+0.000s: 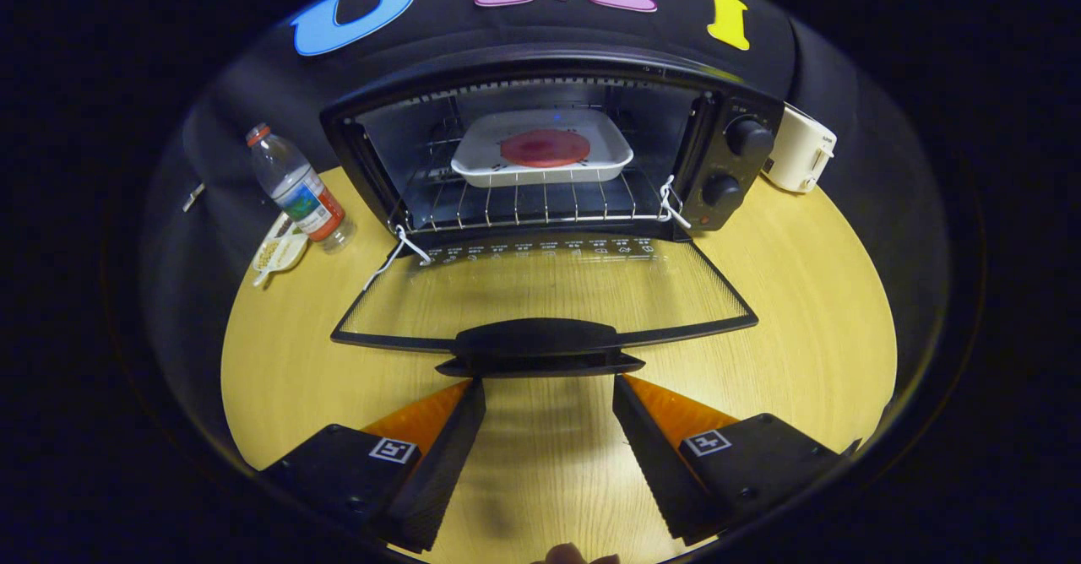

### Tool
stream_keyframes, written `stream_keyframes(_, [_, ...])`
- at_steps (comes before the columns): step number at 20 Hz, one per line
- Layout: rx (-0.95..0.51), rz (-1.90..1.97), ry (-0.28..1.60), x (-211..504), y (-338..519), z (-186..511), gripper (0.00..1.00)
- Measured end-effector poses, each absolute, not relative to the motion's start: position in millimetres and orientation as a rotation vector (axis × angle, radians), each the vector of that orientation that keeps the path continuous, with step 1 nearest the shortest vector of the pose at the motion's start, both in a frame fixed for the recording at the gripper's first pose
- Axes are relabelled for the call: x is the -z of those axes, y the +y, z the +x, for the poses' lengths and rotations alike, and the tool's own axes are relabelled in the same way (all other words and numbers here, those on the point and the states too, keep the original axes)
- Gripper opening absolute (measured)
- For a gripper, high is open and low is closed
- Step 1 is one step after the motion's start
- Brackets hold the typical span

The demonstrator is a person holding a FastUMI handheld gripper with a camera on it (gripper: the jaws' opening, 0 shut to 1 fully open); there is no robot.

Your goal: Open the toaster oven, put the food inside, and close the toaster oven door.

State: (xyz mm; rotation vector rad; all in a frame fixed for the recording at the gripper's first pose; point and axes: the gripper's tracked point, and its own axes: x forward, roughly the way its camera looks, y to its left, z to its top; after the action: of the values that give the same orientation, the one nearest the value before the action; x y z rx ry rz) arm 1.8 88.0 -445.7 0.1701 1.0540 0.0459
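1. Hand-held gripper (549,391) open, fingers spread wide and holding nothing, tips just short of the door handle (539,346) and at its two ends.
2. Toaster oven door (545,294) fully dropped, lying flat over the counter (802,328), glass pane showing the wood grain below; handle at the near edge, right ahead of the fingers.
3. Toaster oven (549,150) beyond the door, cavity exposed, wire rack (532,205) slid in level.
4. Food (545,148), a round red piece, already in a white tray (540,159) resting on the rack, toward the far part of the cavity. Judged: opening and loading done, closing the door left.
5. Two control knobs (735,163) on the right panel of the oven; white strings at both hinge corners.
6. Further out: a water bottle (296,188) and a small dish (279,252) to the left on the counter, a white appliance (798,159) at the far right.
7. Risks from here, as judgement only:
   - Slipping off the handle if caught only by the tips, so the door falls back open.
   - Pushing the whole oven backward if the lift goes forward instead of up.
   - Jolting the rack through a hard slam, shifting the tray.
   - Snagging a string at a hinge, leaving the door ajar.
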Motion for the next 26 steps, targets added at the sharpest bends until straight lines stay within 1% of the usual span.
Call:
stream_keyframes(5, [-0.06, 0.23, 0.98, 401, 83, 20, 0.99])
stream_keyframes(12, [-0.114, 0.148, 0.802, 324, 72, 55, 0.99])
stream_keyframes(14, [-0.119, 0.136, 0.79, 328, 69, 63, 0.98])
stream_keyframes(16, [-0.124, 0.112, 0.817, 341, 68, 64, 0.98])
stream_keyframes(18, [-0.105, 0.1, 0.792, 340, 62, 68, 0.99])
stream_keyframes(22, [-0.092, 0.15, 0.661, 295, 55, 80, 0.98])
stream_keyframes(26, [-0.061, 0.224, 0.538, 230, 28, 86, 0.98])
